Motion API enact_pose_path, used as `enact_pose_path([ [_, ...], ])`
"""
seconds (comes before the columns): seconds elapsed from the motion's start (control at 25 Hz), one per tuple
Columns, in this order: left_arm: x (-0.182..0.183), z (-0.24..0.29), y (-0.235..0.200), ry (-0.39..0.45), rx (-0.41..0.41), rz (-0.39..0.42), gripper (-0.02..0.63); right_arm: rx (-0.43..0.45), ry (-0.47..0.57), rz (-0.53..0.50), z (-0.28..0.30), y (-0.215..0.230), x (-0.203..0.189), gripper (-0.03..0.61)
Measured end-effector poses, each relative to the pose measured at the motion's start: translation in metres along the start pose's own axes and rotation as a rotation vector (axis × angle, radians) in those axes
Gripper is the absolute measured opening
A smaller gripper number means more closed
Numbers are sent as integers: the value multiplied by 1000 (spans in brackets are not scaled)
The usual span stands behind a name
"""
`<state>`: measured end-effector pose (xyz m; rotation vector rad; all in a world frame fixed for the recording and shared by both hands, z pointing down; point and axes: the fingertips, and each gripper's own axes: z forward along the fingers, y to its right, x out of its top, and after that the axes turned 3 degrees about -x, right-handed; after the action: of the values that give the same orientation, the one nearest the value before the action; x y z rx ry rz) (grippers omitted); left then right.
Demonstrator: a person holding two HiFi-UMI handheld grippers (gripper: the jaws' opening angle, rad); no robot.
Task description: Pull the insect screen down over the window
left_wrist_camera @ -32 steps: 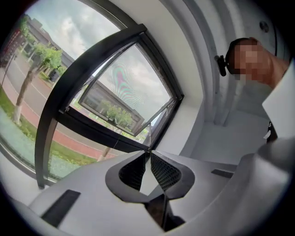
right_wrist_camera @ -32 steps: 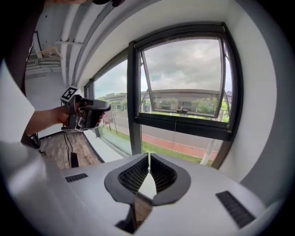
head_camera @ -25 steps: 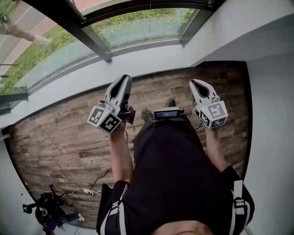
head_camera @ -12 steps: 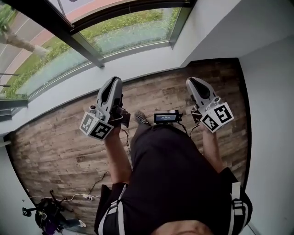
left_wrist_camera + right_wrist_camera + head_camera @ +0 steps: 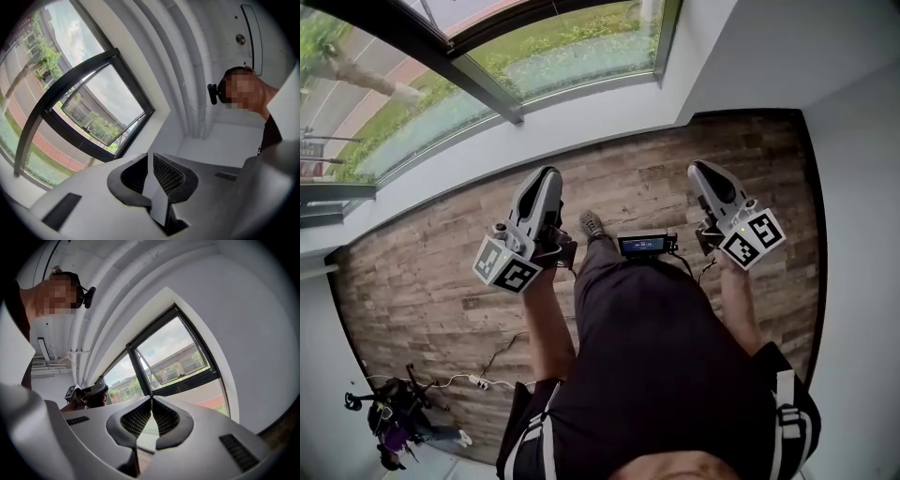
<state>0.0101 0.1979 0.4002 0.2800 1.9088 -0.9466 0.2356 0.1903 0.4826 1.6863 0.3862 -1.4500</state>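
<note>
ok, window (image 5: 441, 84) is the landmark: dark frame, grass and a path outside, one sash tilted open in the left gripper view (image 5: 105, 115). insect screen can't be made out in any view, nothing drawn over the glass.

left gripper (image 5: 549, 176) is on the room side of the window, apart from it, over the wood floor (image 5: 431, 281) and pointing toward the glass. its jaws stand a narrow gap apart with only white wall showing through, nothing between them (image 5: 150, 157).

right gripper (image 5: 700, 169) is also on the room side of the window, off toward the window's right end, near the white wall (image 5: 750, 56) and touching nothing. its jaw tips meet, closed on nothing, and the window shows past them (image 5: 151, 399). the right gripper view also catches the left gripper (image 5: 91, 394) in front of the window's lower left.

person in dark clothes (image 5: 656, 366) faces the window, one shoe (image 5: 592, 225) forward, small screen device (image 5: 645, 245) at the waist. cables (image 5: 478, 382) lie on the floor well back from the window.
</note>
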Motion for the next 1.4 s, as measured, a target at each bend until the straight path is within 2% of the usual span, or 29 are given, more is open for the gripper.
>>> enact_pose_path([
  [0.28,-23,-16,17,-1,15,15,43,74,23,17,-7,-15,-14,18],
  [0.48,-23,-11,27,-13,21,34,43,101,34,28,-12,-19,-11,18],
  [1.04,-31,-9,46,-32,4,37,43,141,84,50,-34,-25,-4,9],
  [1.4,-46,0,60,-75,-21,27,43,144,93,52,-46,-24,-5,8],
])
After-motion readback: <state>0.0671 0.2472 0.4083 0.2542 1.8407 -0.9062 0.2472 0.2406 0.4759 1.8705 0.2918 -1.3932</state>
